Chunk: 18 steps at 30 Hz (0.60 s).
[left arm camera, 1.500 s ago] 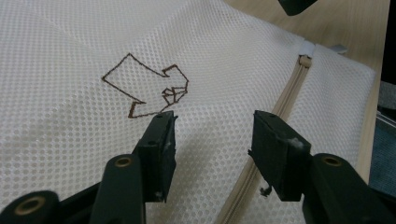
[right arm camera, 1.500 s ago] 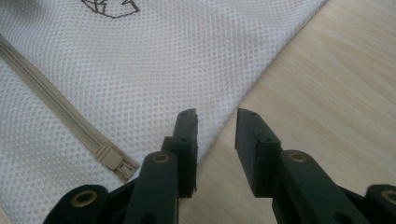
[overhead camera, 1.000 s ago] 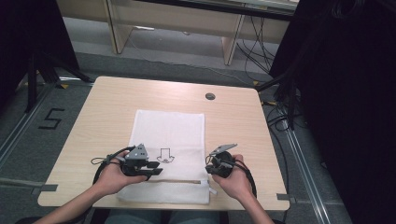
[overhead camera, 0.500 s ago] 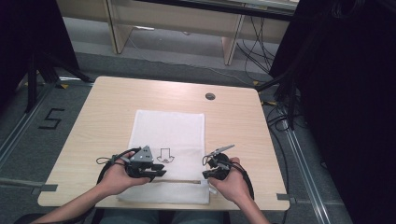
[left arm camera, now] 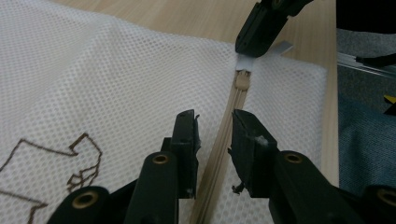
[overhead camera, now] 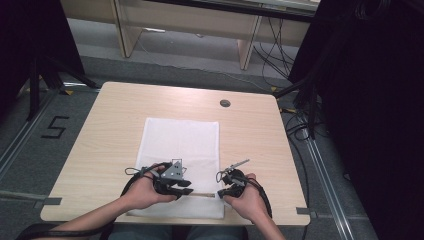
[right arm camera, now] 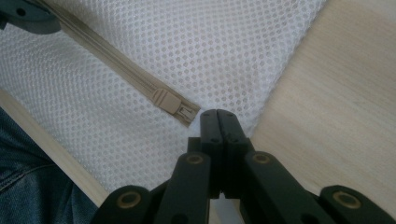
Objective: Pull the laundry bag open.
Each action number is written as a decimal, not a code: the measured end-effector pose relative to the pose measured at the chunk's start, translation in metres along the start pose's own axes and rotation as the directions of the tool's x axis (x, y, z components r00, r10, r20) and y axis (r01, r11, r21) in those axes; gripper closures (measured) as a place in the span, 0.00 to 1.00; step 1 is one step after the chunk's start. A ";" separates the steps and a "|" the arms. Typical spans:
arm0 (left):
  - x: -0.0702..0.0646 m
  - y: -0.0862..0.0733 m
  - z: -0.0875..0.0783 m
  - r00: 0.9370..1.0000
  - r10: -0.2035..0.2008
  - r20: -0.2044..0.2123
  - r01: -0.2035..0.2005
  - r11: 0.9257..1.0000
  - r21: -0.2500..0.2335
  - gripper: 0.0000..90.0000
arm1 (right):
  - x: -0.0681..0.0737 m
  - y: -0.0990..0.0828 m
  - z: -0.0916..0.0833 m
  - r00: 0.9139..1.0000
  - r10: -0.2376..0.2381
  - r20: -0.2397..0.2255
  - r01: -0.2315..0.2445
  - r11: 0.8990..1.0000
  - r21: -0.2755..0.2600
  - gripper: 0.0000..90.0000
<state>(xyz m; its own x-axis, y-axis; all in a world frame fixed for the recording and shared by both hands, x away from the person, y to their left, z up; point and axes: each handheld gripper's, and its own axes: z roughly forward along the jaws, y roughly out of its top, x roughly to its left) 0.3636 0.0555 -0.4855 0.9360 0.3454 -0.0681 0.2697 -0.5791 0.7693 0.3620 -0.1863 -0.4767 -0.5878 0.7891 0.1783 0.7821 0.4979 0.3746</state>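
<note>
Mesh bag (overhead camera: 181, 150), white, lies flat on the wooden table (overhead camera: 110, 125), its tan zipper (left arm camera: 219, 144) running along the near edge. The right gripper (right arm camera: 218, 116) has its 2 jaws pressed together on the pale pull tab (left arm camera: 243, 63) at the beige slider (right arm camera: 166, 100), near the bag's corner. The left gripper (left arm camera: 212, 135) holds its 2 jaws apart, straddling the zipper line. A brown outline drawing (left arm camera: 56, 163) marks the mesh beside it.
</note>
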 end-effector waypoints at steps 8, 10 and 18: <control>-0.002 0.005 0.015 0.999 0.018 0.031 -0.019 0.999 0.032 0.77 | 0.003 0.002 0.007 0.999 -0.025 0.025 0.024 1.000 0.012 1.00; -0.004 0.007 0.019 0.999 0.018 0.038 -0.019 0.999 0.032 0.76 | 0.003 0.002 0.007 0.999 -0.026 0.027 0.026 1.000 0.014 1.00; -0.008 0.018 0.033 0.998 0.028 0.057 -0.031 0.999 0.039 0.76 | 0.001 0.002 0.007 0.999 -0.030 0.016 0.030 1.000 0.009 1.00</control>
<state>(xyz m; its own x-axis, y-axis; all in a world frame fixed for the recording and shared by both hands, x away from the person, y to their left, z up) 0.3688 0.0180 -0.4922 0.9546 0.2864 -0.0823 0.2497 -0.6180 0.7455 0.3644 -0.1816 -0.4824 -0.6077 0.7795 0.1523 0.7661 0.5247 0.3712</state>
